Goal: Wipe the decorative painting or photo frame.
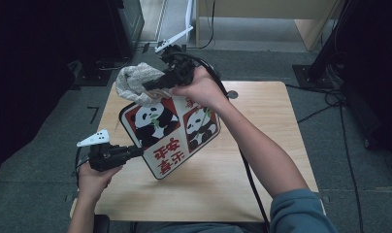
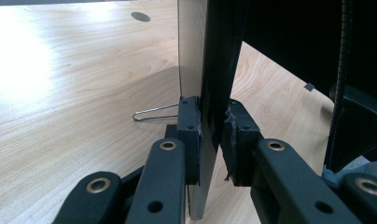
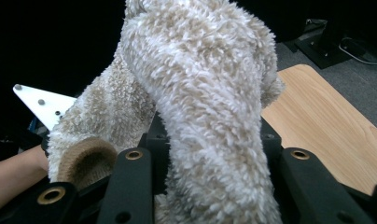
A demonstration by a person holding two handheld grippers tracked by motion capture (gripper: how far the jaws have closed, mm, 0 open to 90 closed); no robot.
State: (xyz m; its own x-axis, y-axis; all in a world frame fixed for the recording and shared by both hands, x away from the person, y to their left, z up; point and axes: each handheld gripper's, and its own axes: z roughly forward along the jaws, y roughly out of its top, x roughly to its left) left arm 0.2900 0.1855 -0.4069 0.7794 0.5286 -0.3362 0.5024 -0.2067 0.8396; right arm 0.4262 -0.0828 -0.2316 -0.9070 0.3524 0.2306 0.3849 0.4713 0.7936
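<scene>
Currently at: wiping the panda board (image 1: 170,133) with a fluffy cloth (image 1: 133,82), as far as I can judge.
Left gripper (image 1: 136,152): comes in from the lower left of the high view; its jaws are clamped on the board's lower left edge, pads pressing both faces, as the left gripper view makes plain (image 2: 213,135).
Right gripper (image 1: 153,87): up near the top centre of the high view, jaws closed on the cloth; in its own view the fleece (image 3: 200,93) bulges between and over the jaws.
Board's place: held tilted above the wooden table (image 1: 276,145), centre left of the high view, printed face toward the camera, the cloth touching its upper left corner.
Board's long axis: running from the upper right of the frame down toward the lower left, roughly a diagonal; the red characters sit at the low end, the two pandas at the high end.
Wire loop (image 2: 154,113): a thin metal stand lying on the table behind the board.
Next move, my guess: drag the cloth down across the face while the left grip holds steady; pressing too hard could twist the board in the jaws.
</scene>
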